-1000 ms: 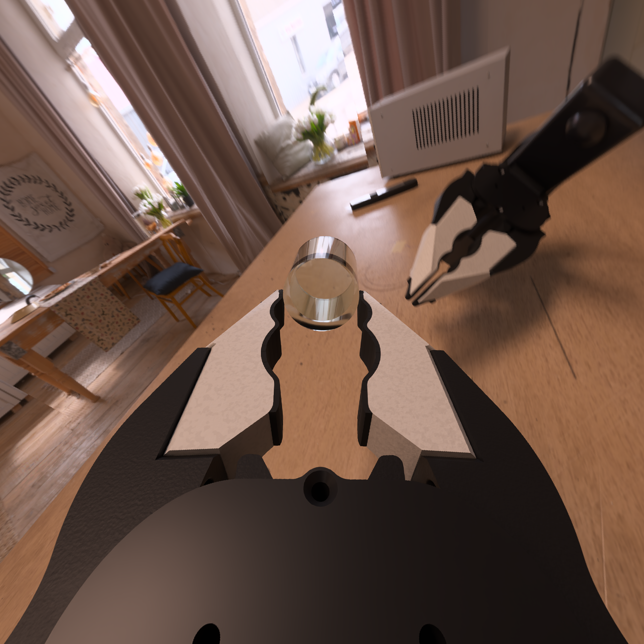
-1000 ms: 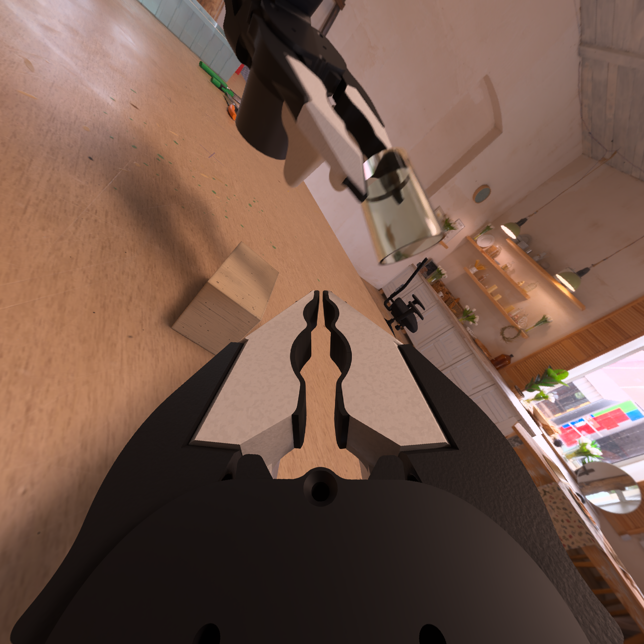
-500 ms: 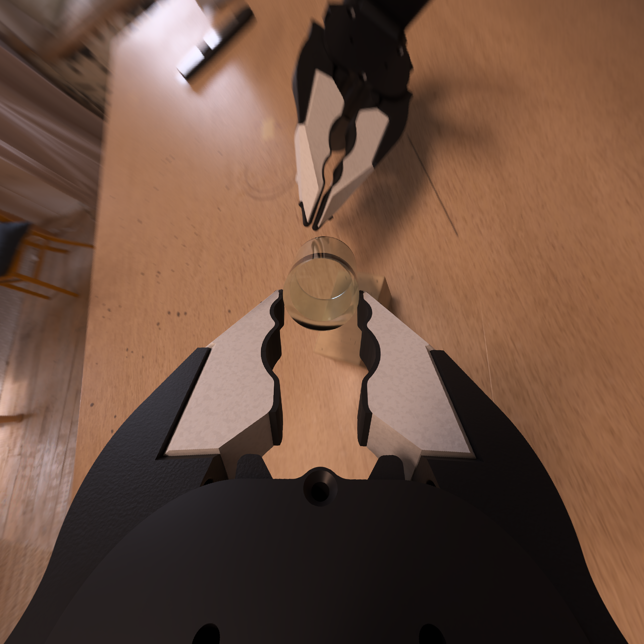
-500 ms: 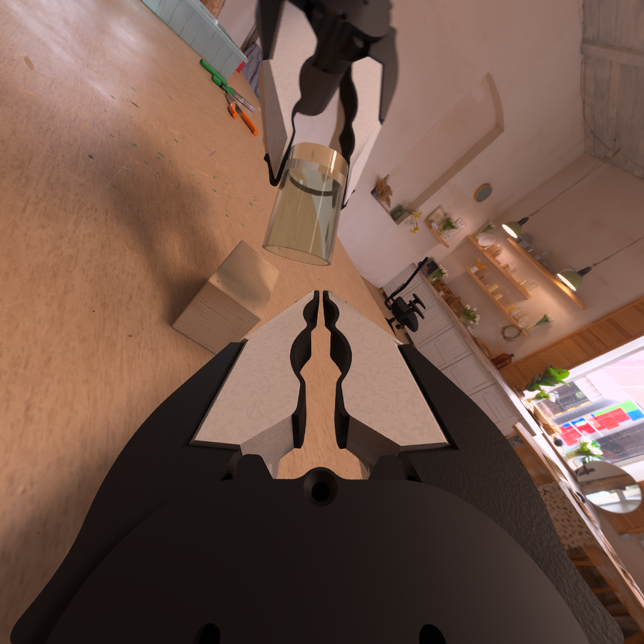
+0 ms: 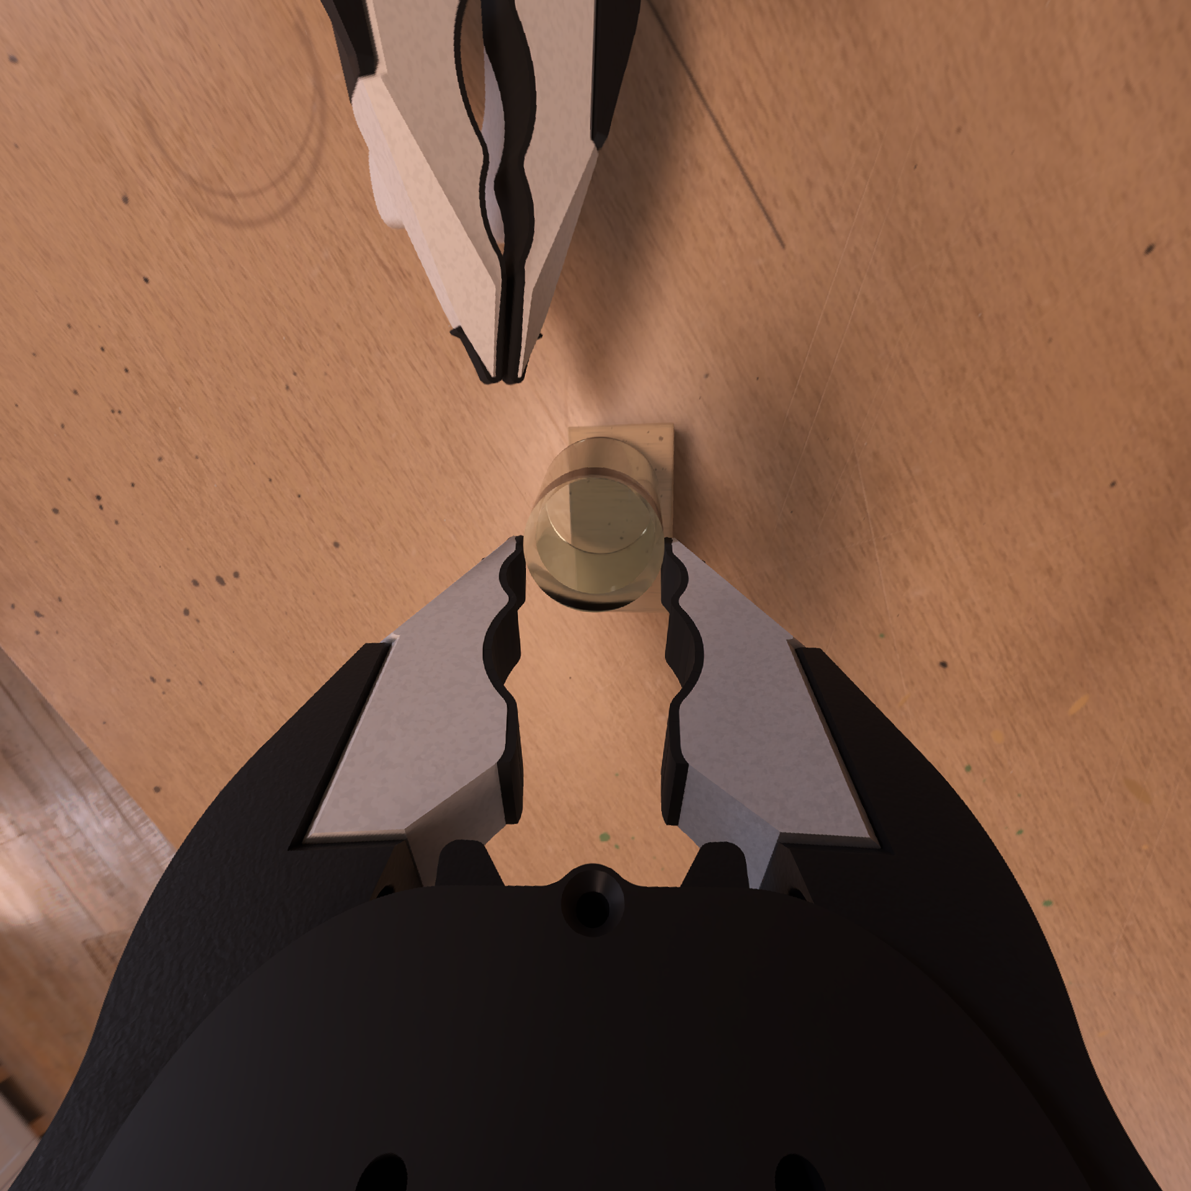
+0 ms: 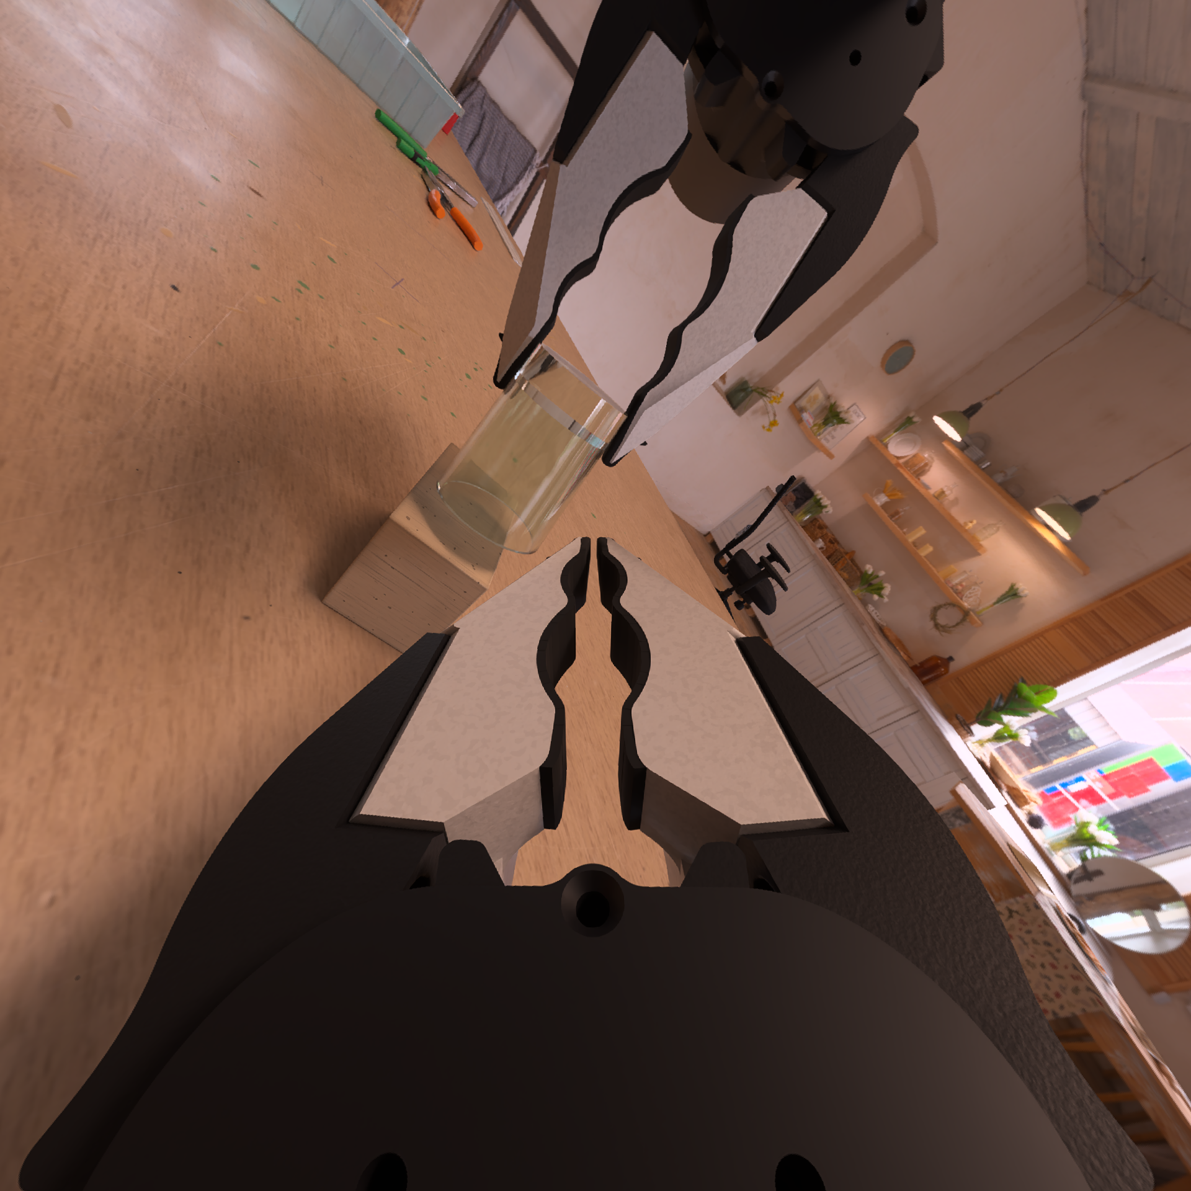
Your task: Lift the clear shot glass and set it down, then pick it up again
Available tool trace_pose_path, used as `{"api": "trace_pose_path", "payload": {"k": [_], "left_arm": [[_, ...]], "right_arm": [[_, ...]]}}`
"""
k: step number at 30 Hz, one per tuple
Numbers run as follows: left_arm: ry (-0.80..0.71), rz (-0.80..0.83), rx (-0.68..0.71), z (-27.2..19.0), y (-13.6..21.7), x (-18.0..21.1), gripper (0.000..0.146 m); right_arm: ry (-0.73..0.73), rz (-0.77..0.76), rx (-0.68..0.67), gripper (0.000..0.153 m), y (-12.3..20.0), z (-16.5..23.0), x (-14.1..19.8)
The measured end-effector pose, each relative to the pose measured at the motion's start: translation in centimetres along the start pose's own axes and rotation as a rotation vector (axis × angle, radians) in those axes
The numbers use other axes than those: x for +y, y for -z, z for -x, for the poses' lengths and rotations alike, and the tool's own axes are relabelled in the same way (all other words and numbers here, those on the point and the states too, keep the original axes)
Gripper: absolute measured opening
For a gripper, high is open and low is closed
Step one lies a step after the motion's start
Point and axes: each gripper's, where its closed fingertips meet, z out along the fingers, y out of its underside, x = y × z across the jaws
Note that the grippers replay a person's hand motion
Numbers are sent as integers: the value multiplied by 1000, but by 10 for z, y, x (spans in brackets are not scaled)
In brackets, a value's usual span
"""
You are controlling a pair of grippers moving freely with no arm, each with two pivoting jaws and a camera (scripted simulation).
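clear shot glass held over a small wooden block

we see the left gripper (image 5: 593, 554) pointing down at a scuffed tan wooden tabletop (image 5: 934, 451), its pale fingers parted about one glass-width and pinching the clear, straight-sided shot glass (image 5: 594, 528) near its rim. in the right wrist view the glass (image 6: 525, 464) hangs tilted from those fingertips (image 6: 628, 422), its thick base just above or barely touching a small pale wooden block (image 6: 403, 583); we cannot tell which. the right gripper (image 6: 593, 548) sits low beside the block, its fingers nearly together and holding nothing.

we judge the glass to be light, rigid, smooth and slippery, and likely to chip or topple if dropped on an edge. the grip sits high, at the very fingertips, so the glass could swing or slide. a steadier hold would be around the middle of the wall, fingers on opposite sides, with the glass upright.
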Motion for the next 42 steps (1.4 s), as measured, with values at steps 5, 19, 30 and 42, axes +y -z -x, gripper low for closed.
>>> {"api": "trace_pose_path", "payload": {"k": [5,19,30,42], "left_arm": [[-28,90,12,1,0,7,42],[-164,410,124,1,-1,8,42],[-118,456,196,-2,-2,9,43],[-64,375,118,-5,0,7,43]], "right_arm": [[-1,-1,-2,2,0,0,0],[-5,-1,-7,2,0,1,0],[-12,-3,-10,2,0,1,0],[-11,-1,-11,2,0,1,0]]}}
